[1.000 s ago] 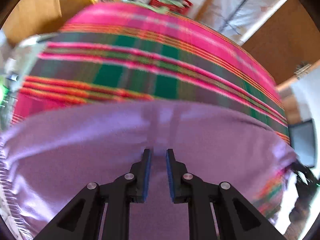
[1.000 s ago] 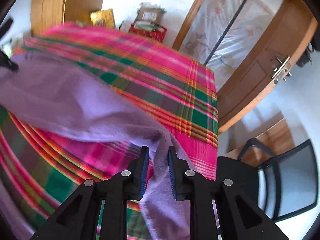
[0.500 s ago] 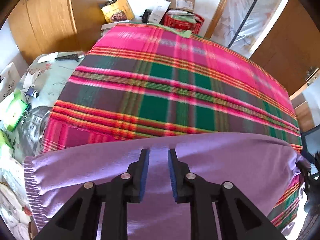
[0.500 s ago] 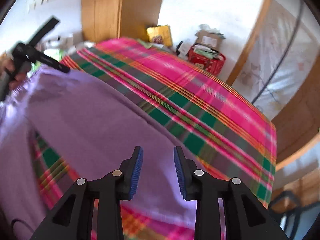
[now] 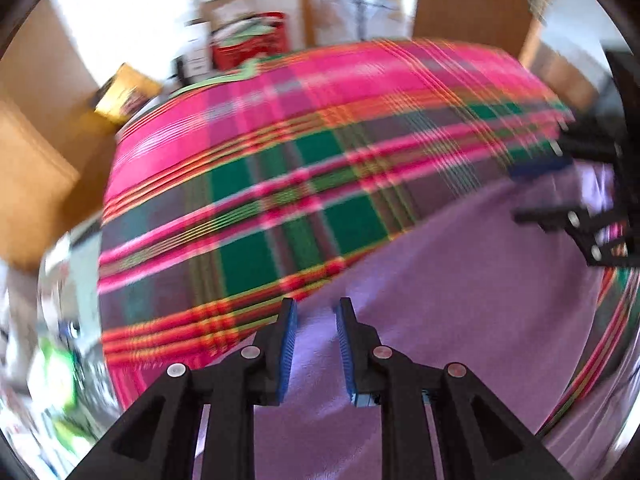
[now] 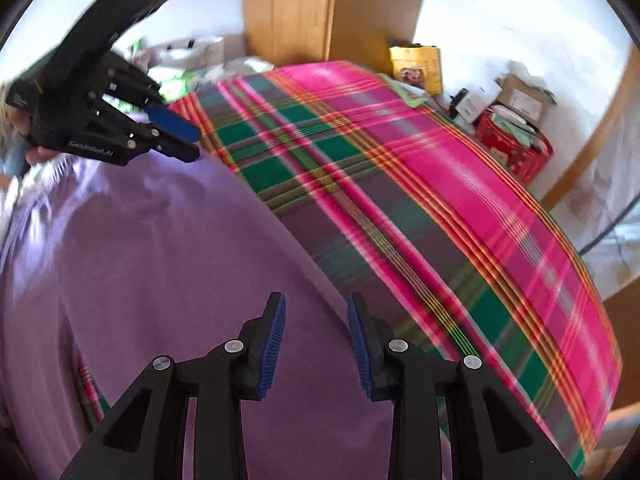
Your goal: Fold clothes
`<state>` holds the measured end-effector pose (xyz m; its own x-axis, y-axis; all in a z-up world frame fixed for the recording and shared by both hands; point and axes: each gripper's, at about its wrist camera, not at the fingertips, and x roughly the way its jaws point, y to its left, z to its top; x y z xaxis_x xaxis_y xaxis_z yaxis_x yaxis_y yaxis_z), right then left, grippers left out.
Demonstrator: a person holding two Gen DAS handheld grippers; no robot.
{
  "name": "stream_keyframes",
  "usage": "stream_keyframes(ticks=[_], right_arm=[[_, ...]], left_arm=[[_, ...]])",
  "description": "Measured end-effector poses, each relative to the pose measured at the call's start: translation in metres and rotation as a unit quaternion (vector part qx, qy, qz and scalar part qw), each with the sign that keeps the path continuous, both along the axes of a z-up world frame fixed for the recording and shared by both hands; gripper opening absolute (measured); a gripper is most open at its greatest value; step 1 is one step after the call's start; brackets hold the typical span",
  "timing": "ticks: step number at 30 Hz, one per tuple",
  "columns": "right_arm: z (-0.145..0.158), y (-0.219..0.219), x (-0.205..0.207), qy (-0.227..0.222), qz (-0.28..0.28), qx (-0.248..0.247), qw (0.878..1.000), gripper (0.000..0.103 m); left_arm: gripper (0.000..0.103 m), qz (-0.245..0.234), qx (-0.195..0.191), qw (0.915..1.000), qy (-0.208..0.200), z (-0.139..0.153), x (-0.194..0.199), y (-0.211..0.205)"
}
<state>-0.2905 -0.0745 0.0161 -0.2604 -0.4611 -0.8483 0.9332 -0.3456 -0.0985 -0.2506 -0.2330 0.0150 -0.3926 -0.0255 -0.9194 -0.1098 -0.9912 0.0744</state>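
Note:
A purple garment [image 5: 460, 300] lies spread flat on a bed covered by a pink, green and red plaid cloth [image 5: 280, 200]. My left gripper [image 5: 316, 320] hovers open over the garment's edge, with nothing between its blue pads. At the right edge of that view my right gripper [image 5: 528, 192] is visible, blurred. In the right wrist view the garment [image 6: 160, 260] fills the lower left and the plaid cloth [image 6: 440, 200] the right. My right gripper [image 6: 316, 312] is open above the garment. My left gripper [image 6: 188, 142], held by a hand [image 6: 32, 152], is open at the upper left.
A red basket [image 6: 516, 148], cardboard boxes and a yellow bag [image 6: 416, 64] stand on the floor beyond the bed. A wooden wardrobe [image 6: 292, 8] rises behind it. A cluttered side table [image 5: 52, 360] sits left of the bed.
One second ago both grippers held the lifted garment. They let go of it, it now lies flat on the bed, and both have swung to new angles above it.

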Motion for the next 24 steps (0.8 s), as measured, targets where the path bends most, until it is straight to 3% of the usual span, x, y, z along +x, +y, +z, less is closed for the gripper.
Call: stream_keyframes(ticks=[11, 21, 23, 24], right_arm=[[-0.014, -0.022, 0.009, 0.025, 0.020, 0.044, 0.999, 0.033], [-0.016, -0.027, 0.004, 0.031, 0.014, 0.036, 0.999, 0.033], [-0.016, -0.028, 0.003, 0.031, 0.013, 0.035, 0.999, 0.023], [-0.017, -0.029, 0.003, 0.032, 0.013, 0.035, 0.999, 0.010]], left_arm=[[0.022, -0.088, -0.062, 0.9941, 0.011, -0.015, -0.008, 0.032], [0.022, -0.142, -0.100, 0.9844, 0.030, -0.019, 0.003, 0.043], [0.018, -0.148, -0.104, 0.9830, 0.030, -0.020, 0.003, 0.045], [0.015, -0.151, -0.107, 0.9823, 0.029, -0.021, 0.003, 0.046]])
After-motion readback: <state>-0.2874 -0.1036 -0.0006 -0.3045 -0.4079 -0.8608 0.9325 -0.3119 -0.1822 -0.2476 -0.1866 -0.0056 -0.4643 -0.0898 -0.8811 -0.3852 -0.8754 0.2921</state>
